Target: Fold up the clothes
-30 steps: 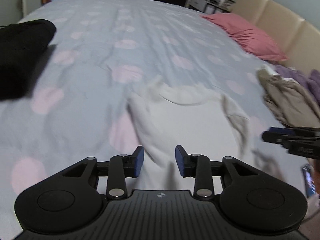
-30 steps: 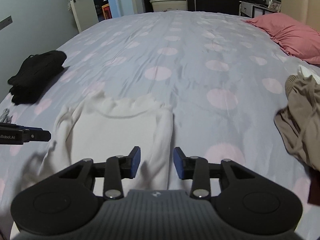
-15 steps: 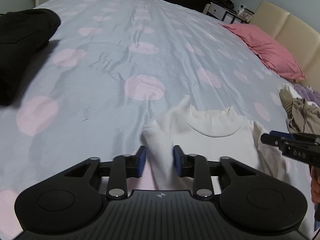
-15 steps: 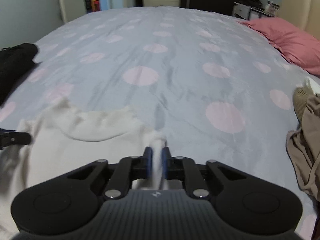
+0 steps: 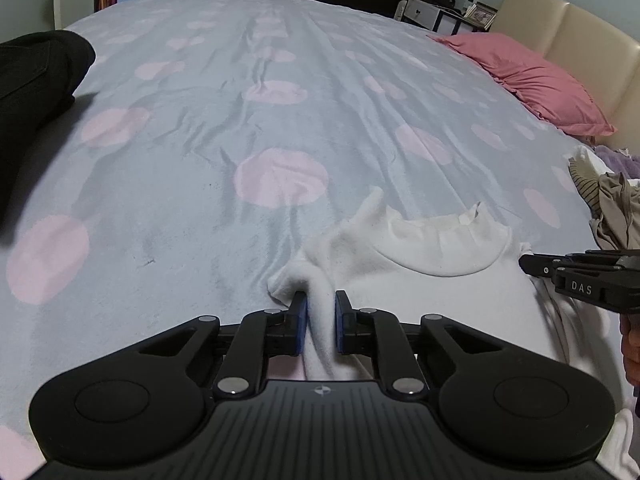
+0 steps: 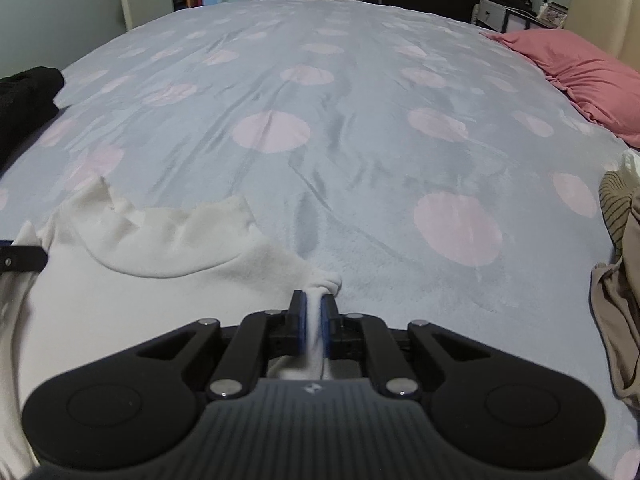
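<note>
A white long-sleeved top (image 5: 432, 276) lies flat on the bed, collar pointing away from me; it also shows in the right wrist view (image 6: 152, 276). My left gripper (image 5: 319, 312) is shut on a bunched fold at the top's left shoulder. My right gripper (image 6: 313, 312) is shut on a bunched fold at its right shoulder. The right gripper's fingers (image 5: 576, 272) show at the right edge of the left wrist view. The lower part of the top is hidden behind the gripper bodies.
The bed has a pale blue cover with pink dots (image 6: 360, 128). Black folded clothes (image 5: 36, 80) lie at the left. A heap of beige and striped clothes (image 6: 620, 264) lies at the right. A pink pillow (image 5: 536, 80) rests by the cream headboard (image 5: 580, 48).
Both grippers moved forward to the top's shoulders and closed from open onto the fabric. The shoulders are now bunched between the fingers.
</note>
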Available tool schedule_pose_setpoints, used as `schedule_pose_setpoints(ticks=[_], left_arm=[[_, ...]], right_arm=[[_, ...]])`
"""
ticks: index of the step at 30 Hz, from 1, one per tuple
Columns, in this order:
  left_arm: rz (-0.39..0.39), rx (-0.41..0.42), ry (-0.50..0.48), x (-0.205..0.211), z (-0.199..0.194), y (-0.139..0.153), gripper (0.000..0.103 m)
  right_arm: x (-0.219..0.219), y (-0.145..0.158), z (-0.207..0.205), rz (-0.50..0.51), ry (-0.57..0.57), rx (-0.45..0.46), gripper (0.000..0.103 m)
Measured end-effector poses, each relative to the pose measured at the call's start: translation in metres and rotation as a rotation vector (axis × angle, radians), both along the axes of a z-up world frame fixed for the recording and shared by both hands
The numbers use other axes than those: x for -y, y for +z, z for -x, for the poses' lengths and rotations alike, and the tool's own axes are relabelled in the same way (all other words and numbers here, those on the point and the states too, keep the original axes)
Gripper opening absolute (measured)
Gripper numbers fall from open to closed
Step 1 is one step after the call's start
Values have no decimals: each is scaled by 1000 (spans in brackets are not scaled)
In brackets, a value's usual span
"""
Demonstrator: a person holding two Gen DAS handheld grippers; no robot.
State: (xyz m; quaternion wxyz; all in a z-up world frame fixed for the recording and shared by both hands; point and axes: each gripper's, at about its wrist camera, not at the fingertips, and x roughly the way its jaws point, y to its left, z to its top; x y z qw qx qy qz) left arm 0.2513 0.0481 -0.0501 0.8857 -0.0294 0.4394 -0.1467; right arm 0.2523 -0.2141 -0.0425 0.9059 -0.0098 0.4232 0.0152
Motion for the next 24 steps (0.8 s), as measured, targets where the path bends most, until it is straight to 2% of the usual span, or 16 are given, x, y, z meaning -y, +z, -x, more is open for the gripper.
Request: schedule_pose_setpoints(ticks=[1,3,4,8,10,14,16,19,20,21,22,24], left_arm=[[1,6,-3,-1,0,2,13],[3,23,-9,-2,1,8,15],[4,31,-12,-3,2,11,16],[-44,83,-5,-5,1,19,38],[-52,75,-7,-8,-4,17,41],[-2,3,-32,-14,-22,5,42],[2,3,-58,-13,-28,0,43],[-15,29,-97,-6,-30,-5,42],[-15,40,-106,-4,-29,-6,38],[-14,49,-115,-2,-29,-6,30],[-12,58,-125,1,-28,-6,28],[-9,70,-143,4,-27,-4,12]], right_arm=[[2,3,1,-8,9,2,12],[5,10,5,-27,37,21,24],[6,13,5,-25,49,33,27],[10,17,-3,-51,83,45,42],[13,13,-12,-84,100,29,42],[18,-3,-29,-149,120,-17,42],[21,-7,-31,-177,124,-16,41],[19,-7,-31,-189,155,-16,20],[18,-5,-31,-192,163,-18,12],[18,-4,-31,-196,171,-20,11],[17,-3,-31,-197,178,-21,11],[17,4,-30,-197,181,-14,11]])
